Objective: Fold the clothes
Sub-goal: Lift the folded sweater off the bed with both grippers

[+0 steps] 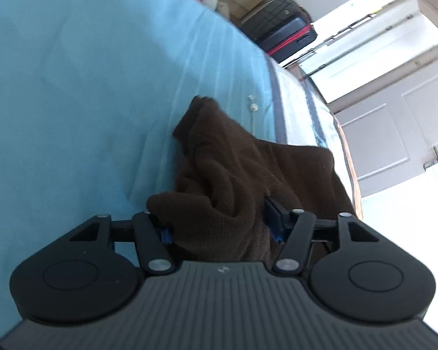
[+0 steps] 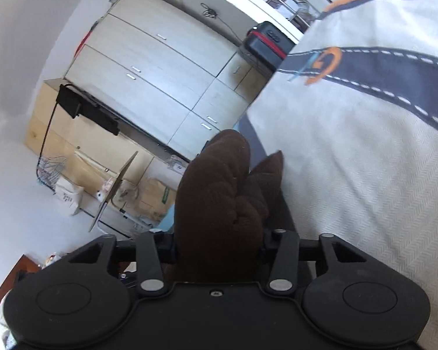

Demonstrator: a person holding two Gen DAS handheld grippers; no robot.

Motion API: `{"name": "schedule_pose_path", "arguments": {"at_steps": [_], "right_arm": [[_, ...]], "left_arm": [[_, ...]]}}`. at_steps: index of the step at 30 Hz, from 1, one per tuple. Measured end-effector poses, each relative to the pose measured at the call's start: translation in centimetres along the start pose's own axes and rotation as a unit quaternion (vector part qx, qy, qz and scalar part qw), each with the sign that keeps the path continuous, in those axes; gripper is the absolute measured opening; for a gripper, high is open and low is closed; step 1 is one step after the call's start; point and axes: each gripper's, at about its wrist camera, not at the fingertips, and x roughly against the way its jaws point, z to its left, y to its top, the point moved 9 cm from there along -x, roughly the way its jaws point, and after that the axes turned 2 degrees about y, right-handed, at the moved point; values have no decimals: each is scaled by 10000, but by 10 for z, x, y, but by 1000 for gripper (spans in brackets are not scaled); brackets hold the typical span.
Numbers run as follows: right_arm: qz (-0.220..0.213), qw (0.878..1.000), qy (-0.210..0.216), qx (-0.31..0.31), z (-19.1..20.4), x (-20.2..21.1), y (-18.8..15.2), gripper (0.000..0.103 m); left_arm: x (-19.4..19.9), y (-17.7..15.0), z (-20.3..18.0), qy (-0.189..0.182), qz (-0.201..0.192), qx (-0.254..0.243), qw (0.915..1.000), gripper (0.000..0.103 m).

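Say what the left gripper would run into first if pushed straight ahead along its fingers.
The brown garment already bunched between the left gripper fingers; beyond it, probably the blue bedsheet, though depth is unclear.

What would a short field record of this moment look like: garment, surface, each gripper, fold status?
garment: brown knit garment, bunched, not flat
surface: blue sheet on a bed
left gripper: garment bunched between its fingers, grip unclear
right gripper: shut on a thick bunch of the same brown fabric
background: black suitcase, white cabinets
fold status: no neat fold visible yet
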Motion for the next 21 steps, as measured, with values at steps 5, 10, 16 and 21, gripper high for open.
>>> {"name": "schedule_pose_path", "arguments": {"at_steps": [5,10,16,21], "right_arm": [[-214,9982,-62,550,18,25,14,49],[111,9929,-867,807,-9,12,9,50],[190,9953,-921,246,-31,15,5,55],[120,9946,-953,-390,-47,20,4,73]], "left_arm": [[16,-9,-34,175,-264,-936,9951,52],[1,-23,-40,826,-5,-1543,9846,56],[-9,-16,-37,800,175,-1315,9879,63],[-18,2,-25,1071,336,-1224,9861,91]]}}
